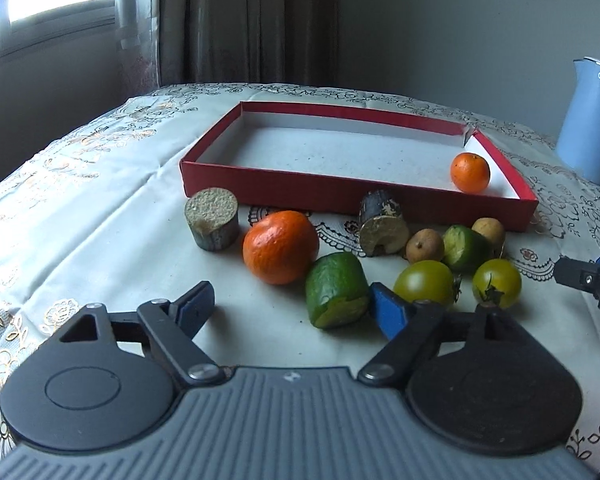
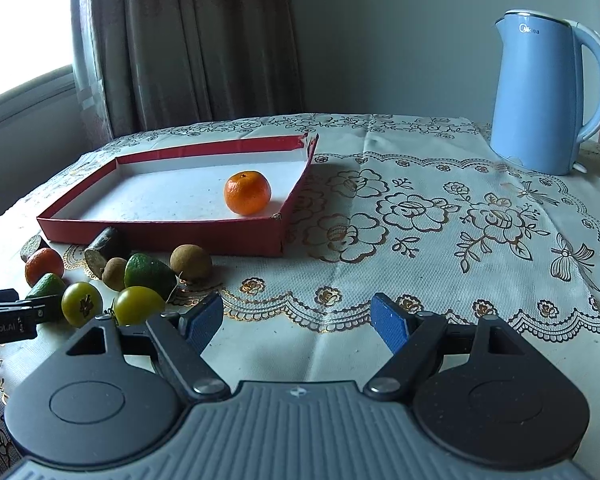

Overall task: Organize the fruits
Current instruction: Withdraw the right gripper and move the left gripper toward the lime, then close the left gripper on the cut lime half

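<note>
Left wrist view: bench (image 1: 100,208) w/ red tray (image 1: 340,188), one small orange (image 1: 470,172) in its right corner. Other fruits loose in front; big orange (image 1: 280,252) nearest. Left tool (image 1: 292,308) wide, empty. Right tool (image 2: 298,316) wide, empty.

Fruit and props, counted

Two oranges (image 1: 280,252) (image 1: 470,172), two green tomatoes (image 1: 423,283) (image 1: 497,283), two green chunks (image 1: 337,295) (image 1: 466,249), two brown longans (image 1: 425,245) (image 1: 488,230), two log pieces (image 1: 212,217) (image 1: 383,223), one red tray (image 1: 284,180), one kettle (image 2: 540,96).

Kettle (image 1: 590,120) cut by right edge
</note>
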The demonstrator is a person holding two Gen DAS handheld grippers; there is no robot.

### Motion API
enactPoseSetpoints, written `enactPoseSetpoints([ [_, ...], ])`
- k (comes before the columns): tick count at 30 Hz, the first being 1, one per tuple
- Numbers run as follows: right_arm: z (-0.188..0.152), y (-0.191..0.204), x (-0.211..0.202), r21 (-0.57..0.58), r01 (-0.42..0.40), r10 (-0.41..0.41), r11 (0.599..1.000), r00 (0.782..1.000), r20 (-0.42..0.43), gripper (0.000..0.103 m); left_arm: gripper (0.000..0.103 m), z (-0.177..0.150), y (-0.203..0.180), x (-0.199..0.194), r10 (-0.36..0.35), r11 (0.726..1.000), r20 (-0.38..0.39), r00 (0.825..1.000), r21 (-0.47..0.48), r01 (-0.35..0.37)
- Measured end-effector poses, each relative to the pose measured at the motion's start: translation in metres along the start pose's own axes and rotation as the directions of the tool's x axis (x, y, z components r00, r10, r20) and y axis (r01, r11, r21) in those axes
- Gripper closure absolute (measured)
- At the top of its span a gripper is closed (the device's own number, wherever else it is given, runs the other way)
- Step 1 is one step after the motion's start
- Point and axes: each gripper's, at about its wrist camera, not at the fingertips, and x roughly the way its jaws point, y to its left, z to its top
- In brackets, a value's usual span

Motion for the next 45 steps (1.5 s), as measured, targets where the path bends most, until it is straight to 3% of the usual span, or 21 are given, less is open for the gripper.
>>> enactPoseSetpoints([
  [9,0.000,-0.001,0.000,0.005,-0.002,0.002,1.000,1.000,-0.003,0.022,0.054,-0.003,-0.008,-0.002,-0.043,0.998,0.019,0.999,0.046,0.042],
  [12,0.000,-0.002,0.001,0.013,-0.004,0.004,1.000,1.000,-0.006,0.022,0.072,-0.005,-0.009,-0.004,-0.089,0.995,0.025,0.996,0.056,0.087],
  [20,0.000,-0.005,0.002,0.036,-0.012,0.013,0.999,1.000,-0.015,0.022,0.073,-0.008,-0.012,-0.009,-0.086,0.995,0.036,0.996,0.062,0.084],
  [31,0.000,-0.004,0.005,0.028,-0.001,0.002,1.000,0.999,-0.039,0.022,0.073,-0.005,-0.020,-0.012,-0.028,0.997,0.021,0.999,0.071,0.027],
  [35,0.000,-0.001,0.008,0.008,0.019,-0.018,1.000,0.998,-0.068,0.010,0.073,-0.003,-0.020,-0.013,-0.023,0.998,0.011,1.000,0.066,0.022],
  [42,-0.001,0.011,0.014,-0.072,0.064,-0.072,0.995,0.992,-0.102,0.008,0.073,0.000,-0.013,-0.014,-0.008,0.998,-0.002,1.000,0.056,0.008],
  [43,-0.001,0.012,0.014,-0.074,0.079,-0.086,0.994,0.991,-0.104,0.001,0.073,0.001,-0.012,-0.015,-0.003,0.998,-0.001,1.000,0.056,0.003],
  [45,0.000,0.010,0.016,-0.059,0.092,-0.099,0.994,0.988,-0.115,0.000,0.073,0.002,-0.010,-0.016,0.005,0.998,0.005,1.000,0.056,-0.005],
])
